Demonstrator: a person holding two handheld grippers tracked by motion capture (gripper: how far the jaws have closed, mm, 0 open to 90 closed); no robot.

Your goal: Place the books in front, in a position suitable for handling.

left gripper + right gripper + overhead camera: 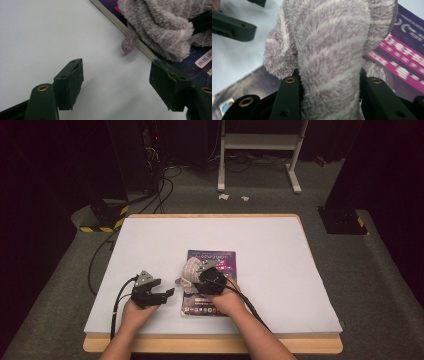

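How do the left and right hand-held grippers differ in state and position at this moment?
The right hand-held gripper is shut on the fluffy striped cloth, while the left hand-held gripper stands open with nothing between its jaws. The right one is over the magazine; the left one is over the bare white table cover, beside the magazine's edge. Both are black, two-jawed and near the table's front edge.

A magazine [210, 282] lies on the counter [270, 270], near its front edge. A fuzzy sock [190, 272] rests on the magazine's left part, overhanging that edge. The right gripper [206, 270] sits over the magazine at the sock; the left gripper [165, 293] is just left of both.
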